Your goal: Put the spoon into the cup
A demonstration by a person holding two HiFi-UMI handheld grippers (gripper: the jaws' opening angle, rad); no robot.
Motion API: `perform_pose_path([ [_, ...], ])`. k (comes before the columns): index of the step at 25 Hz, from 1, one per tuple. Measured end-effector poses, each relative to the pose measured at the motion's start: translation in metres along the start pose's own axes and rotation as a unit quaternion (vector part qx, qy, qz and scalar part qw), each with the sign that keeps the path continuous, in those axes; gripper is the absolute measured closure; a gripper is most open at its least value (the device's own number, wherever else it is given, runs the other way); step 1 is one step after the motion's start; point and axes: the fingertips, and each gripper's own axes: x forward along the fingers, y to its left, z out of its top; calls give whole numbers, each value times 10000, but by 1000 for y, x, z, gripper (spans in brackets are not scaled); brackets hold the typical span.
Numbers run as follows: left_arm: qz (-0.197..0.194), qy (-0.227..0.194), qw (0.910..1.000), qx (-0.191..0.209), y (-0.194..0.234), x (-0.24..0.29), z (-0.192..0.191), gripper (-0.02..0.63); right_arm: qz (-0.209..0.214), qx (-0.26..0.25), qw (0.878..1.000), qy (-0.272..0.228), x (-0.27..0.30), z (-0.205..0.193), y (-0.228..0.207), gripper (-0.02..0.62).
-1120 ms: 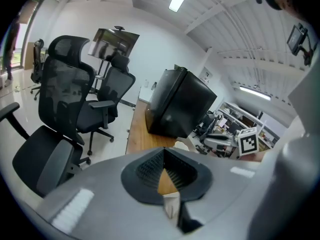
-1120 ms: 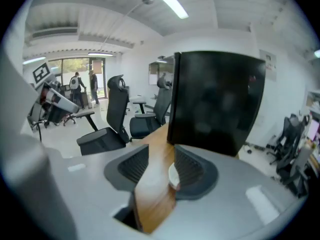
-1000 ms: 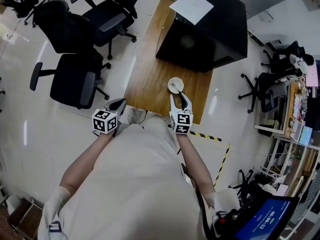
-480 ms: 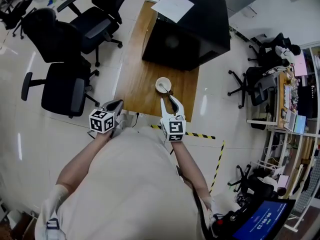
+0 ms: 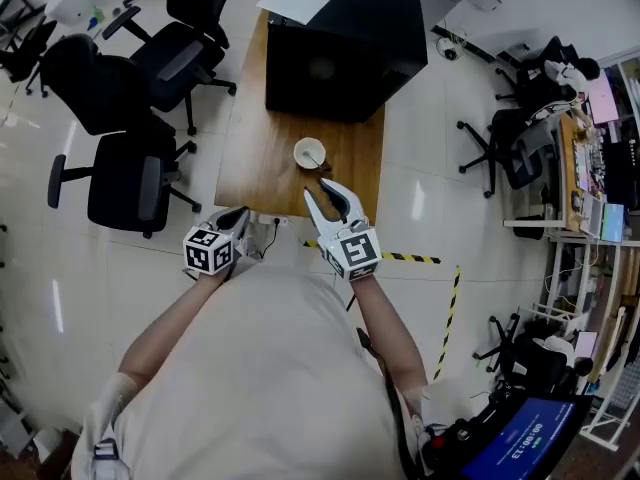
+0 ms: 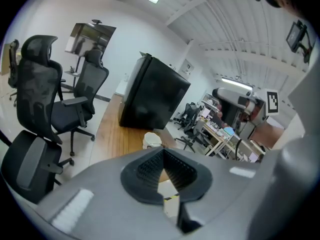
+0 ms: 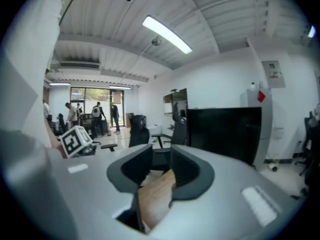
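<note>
Bright, even light comes from ceiling tubes (image 7: 167, 34), which glare white high above the worktop (image 5: 250, 158) in both tool views. Left and right of the worktop the glossy floor (image 5: 420, 208) carries pale streaks of reflected lamps, and shadows there are faint and soft. The black box (image 5: 340, 38) at the worktop's far end gives only a dull sheen. Wide-angle lenses bend lines toward the edges, and both tool views darken at their corners. The left tool (image 6: 163, 154) and right tool (image 7: 161, 156), close to the lens, look soft.
</note>
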Motion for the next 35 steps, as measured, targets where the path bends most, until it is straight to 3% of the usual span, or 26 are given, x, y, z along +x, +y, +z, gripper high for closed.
perform_pose_path([
  [3,-4,-85,9998,-164,-22,-3,-3,606,475,116,9987,-161,-16,14,18,480],
  [4,5,-129,9998,-153,-29,-4,-1,606,473,126,9985,-226,-23,16,18,482],
  [7,38,-261,9996,-125,-51,-5,3,606,415,36,9977,-543,-51,26,13,574],
  [15,130,-350,9993,36,-113,-10,-23,606,254,128,9928,-1160,-125,45,-16,571],
  [21,693,-621,9956,92,-114,-55,-30,606,366,54,9894,-1407,-188,47,-32,571],
  [23,807,-627,9947,69,-117,-63,-35,606,556,131,9852,-1616,-201,51,-25,580],
  [27,1029,-500,9934,108,-120,-88,-54,606,1334,288,9639,-2287,-223,91,23,591],
  [29,1141,-472,9923,127,-123,-98,-63,606,1444,245,9616,-2323,-227,96,34,591],
  [35,1291,-786,9884,115,-138,-118,-59,606,1168,459,9730,-1939,-237,67,25,591],
])
